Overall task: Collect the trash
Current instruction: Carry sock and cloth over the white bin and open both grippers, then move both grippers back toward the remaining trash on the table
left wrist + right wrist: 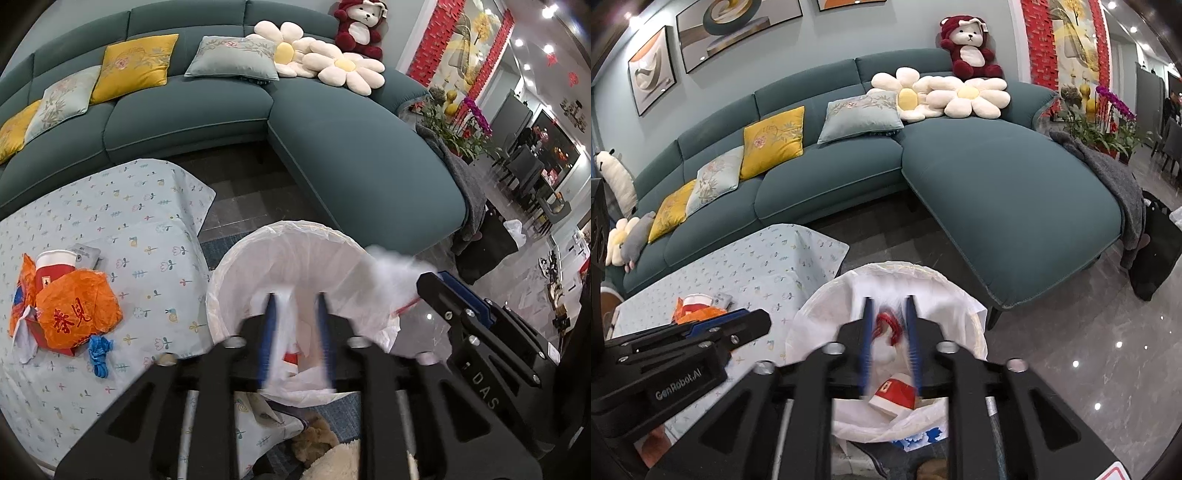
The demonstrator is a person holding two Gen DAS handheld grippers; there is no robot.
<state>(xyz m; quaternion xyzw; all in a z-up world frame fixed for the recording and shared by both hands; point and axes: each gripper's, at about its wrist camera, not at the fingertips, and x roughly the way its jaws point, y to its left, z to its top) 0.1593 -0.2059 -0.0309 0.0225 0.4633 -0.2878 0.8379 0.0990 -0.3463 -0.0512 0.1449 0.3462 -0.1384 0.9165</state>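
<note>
While both of our claws hung over the round bin lined with a thin white plastic bag (295, 254), the room lay wide around it. Our left claw (296, 306) stood parted, its blue fingers (270, 321) blurred, with white bag film showing between them; whether the pads pressed on it we could not tell. Our right claw (889, 314) also stood parted, with the bag's red drawstring loop (886, 323) between its fingers, contact again unclear. Inside the bin lay a red-and-white paper cup (895, 397). Just left of the bin stood the table covered with a pale blue cloth printed with small flowers (147, 206). On it waited a crumpled orange plastic bag with red characters (79, 312), another red-and-white paper cup (55, 264) behind it, and a small crumpled blue scrap (99, 354) just beside the orange bag. Behind the table ran a long teal corner sofa (997, 184) carrying yellow and pale blue embroidered cushions (774, 138), white daisy-shaped pillows (971, 98) and a red-and-white plush bear (969, 46). Framed abstract prints (652, 70) hung on the grey-blue wall. A grey blanket (1115, 184) draped the chaise end, and the glossy grey tiled floor (1071, 332) mirrored ceiling lights.
</note>
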